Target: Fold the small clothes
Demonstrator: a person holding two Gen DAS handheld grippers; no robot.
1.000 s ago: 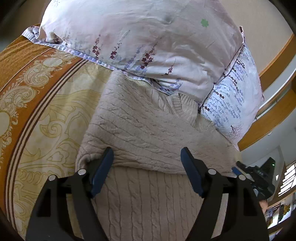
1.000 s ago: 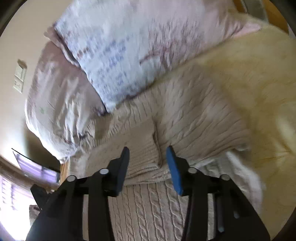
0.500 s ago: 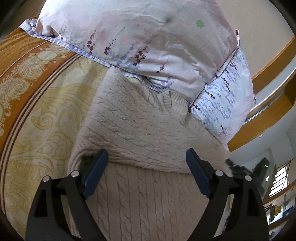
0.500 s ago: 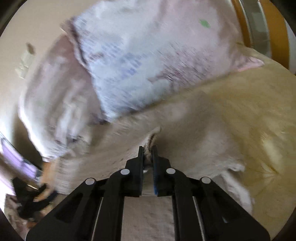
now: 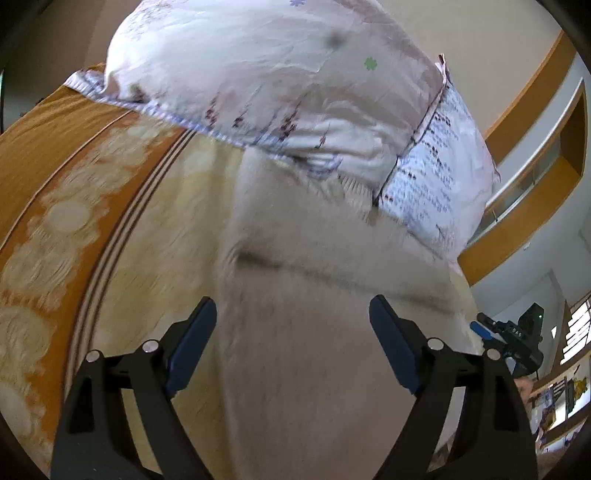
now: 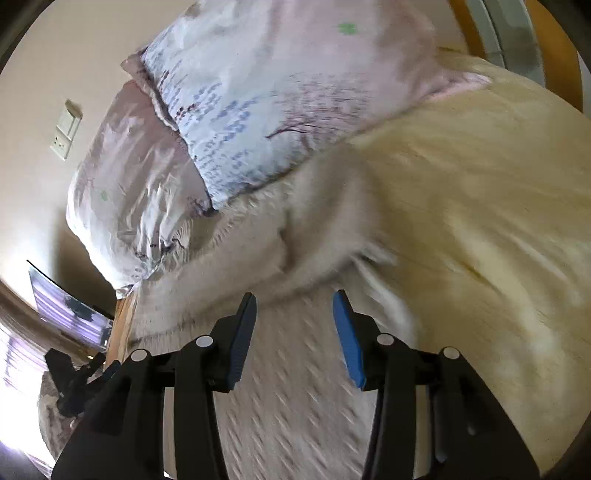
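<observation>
Left wrist view: the left gripper point(image 5: 291, 332) hangs wide open and empty over one folded sweater point(image 5: 314, 295); the right gripper point(image 6: 293, 325), its jaws just reopened, holds nothing either. Two pillows point(image 5: 258, 74) press at twelve o'clock; tugging there could undo the fold.

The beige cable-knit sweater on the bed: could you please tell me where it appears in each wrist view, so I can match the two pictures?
Left wrist view: the beige cable-knit sweater fills the lower centre, running from under the pillows down between the tool's fingers.
Right wrist view: the sweater fills the lower centre and left.
Shared landmark: the pale floral pillow with a green clover mark, above the sweater in both.
</observation>
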